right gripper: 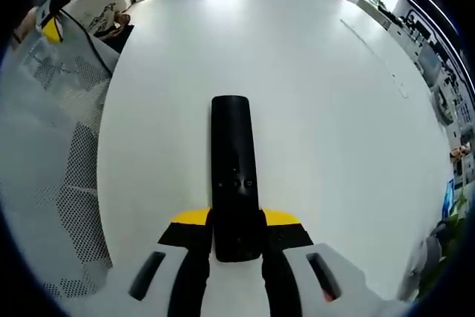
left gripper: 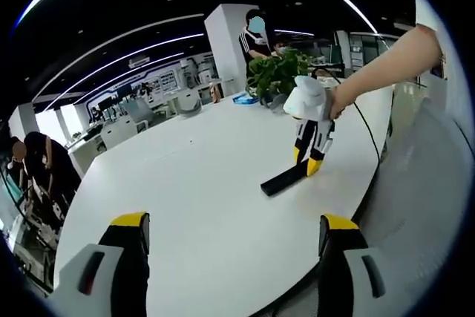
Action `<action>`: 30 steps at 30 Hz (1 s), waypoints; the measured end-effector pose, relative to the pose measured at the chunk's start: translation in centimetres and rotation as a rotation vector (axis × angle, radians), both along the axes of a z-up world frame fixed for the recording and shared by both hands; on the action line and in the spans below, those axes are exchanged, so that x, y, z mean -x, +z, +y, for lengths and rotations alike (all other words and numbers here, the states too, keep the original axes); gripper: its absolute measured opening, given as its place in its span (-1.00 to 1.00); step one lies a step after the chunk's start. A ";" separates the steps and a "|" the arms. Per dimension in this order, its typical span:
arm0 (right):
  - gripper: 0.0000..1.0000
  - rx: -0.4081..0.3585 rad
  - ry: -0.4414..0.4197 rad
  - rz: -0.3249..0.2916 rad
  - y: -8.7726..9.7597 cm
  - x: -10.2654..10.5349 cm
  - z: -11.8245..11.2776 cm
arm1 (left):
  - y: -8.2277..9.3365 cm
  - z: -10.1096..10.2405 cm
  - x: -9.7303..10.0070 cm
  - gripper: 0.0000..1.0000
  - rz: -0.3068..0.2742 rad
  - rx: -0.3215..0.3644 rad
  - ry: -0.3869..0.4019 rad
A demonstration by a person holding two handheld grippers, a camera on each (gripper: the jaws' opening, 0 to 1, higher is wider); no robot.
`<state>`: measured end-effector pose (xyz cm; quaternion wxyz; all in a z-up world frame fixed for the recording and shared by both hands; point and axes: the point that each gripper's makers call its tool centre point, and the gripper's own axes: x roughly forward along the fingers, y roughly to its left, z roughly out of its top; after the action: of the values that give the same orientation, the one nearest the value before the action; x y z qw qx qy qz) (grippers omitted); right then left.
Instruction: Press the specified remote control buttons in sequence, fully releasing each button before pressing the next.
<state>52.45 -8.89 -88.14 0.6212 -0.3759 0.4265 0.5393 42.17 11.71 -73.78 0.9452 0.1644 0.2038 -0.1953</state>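
Note:
A long black remote (right gripper: pixel 231 161) lies flat on the white round table (right gripper: pixel 326 109), pointing away from the camera, with small buttons near its middle. My right gripper (right gripper: pixel 236 218) is shut on the remote's near end, with a yellow-tipped jaw pressed against each side. In the left gripper view the same remote (left gripper: pixel 282 180) lies near the table's right edge. The right gripper (left gripper: pixel 310 162) comes down onto its far end, held by a person's hand. My left gripper (left gripper: pixel 234 222) hovers open above the table (left gripper: pixel 193 183), nothing between its jaws, well short of the remote.
A potted green plant (left gripper: pixel 276 72) and a blue object (left gripper: pixel 243 98) stand at the table's far end. A black cable (left gripper: pixel 369 135) runs along the right edge. Mesh chairs (right gripper: pixel 70 161) flank the table. People stand and sit around the office beyond.

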 end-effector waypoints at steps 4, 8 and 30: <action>-0.52 0.008 0.009 -0.002 0.0 -0.5 0.0 | 0.0 0.0 0.0 0.86 0.001 0.001 0.001; -0.52 0.016 0.022 -0.007 0.0 -0.7 0.2 | 0.0 0.1 0.0 0.86 0.001 -0.001 0.004; -0.52 0.019 0.040 -0.001 0.1 -2.5 0.6 | -0.2 -0.1 0.0 0.86 0.012 -0.008 -0.001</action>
<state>54.95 -8.28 -88.09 0.6069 -0.3906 0.4238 0.5473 42.18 11.63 -74.03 0.9432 0.1670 0.2100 -0.1957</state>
